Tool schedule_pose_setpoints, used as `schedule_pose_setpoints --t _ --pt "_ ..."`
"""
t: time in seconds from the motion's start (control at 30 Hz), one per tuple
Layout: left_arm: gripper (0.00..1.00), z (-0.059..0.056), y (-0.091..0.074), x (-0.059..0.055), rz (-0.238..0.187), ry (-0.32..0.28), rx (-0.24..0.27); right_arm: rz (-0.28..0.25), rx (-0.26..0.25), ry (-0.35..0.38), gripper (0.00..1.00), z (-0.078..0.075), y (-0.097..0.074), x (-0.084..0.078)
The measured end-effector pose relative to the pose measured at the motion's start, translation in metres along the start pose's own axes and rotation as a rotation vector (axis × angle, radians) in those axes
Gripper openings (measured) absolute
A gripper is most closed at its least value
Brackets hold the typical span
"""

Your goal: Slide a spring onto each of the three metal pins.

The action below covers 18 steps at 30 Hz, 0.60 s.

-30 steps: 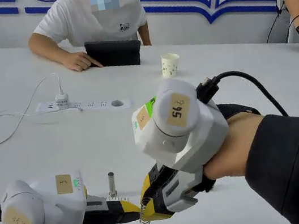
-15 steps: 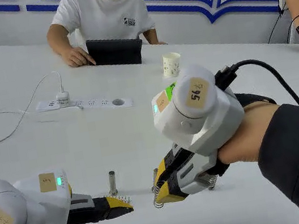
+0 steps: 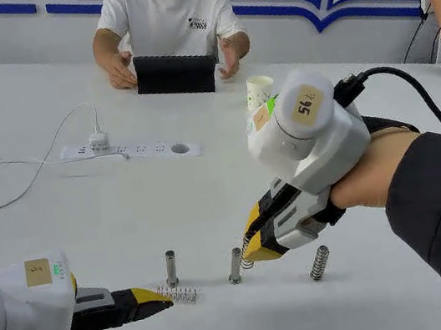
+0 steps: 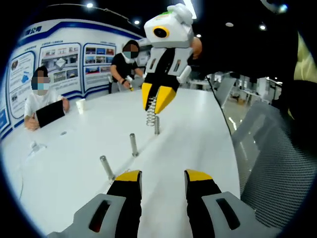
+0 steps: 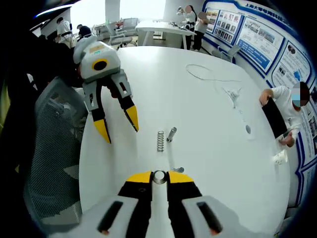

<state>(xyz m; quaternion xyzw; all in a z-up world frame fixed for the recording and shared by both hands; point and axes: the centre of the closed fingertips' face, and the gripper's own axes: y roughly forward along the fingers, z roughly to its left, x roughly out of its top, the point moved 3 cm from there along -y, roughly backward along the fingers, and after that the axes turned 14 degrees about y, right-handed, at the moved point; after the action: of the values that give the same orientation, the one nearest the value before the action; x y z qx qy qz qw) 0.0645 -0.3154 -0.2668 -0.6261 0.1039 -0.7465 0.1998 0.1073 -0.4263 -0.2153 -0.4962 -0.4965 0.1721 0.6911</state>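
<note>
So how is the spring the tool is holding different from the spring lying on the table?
The held spring is pinched in the right tool; the loose spring lies free. The held spring hangs nearly upright over the middle pin; the loose spring lies flat on the table beside the left pin. Both are thin silver coils.

We count three metal pins: near pin (image 4: 106,167), middle pin (image 4: 133,144), far pin (image 4: 157,125). We count three springs: lying spring (image 3: 178,293), held spring (image 4: 151,111), standing spring (image 3: 319,263). Grippers, two: left gripper (image 3: 178,324), right gripper (image 3: 252,251). We log one paper cup (image 3: 257,89), one power strip (image 3: 142,153), one tablet (image 3: 176,75).
</note>
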Motion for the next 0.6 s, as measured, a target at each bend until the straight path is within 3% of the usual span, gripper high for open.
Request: schedule_pose_setpoints --t 0.6 --pt "0.38 -0.002 -0.006 -0.004 -0.003 -0.036 0.031 -0.018 -0.028 0.067 0.12 -0.033 0.021 0.005"
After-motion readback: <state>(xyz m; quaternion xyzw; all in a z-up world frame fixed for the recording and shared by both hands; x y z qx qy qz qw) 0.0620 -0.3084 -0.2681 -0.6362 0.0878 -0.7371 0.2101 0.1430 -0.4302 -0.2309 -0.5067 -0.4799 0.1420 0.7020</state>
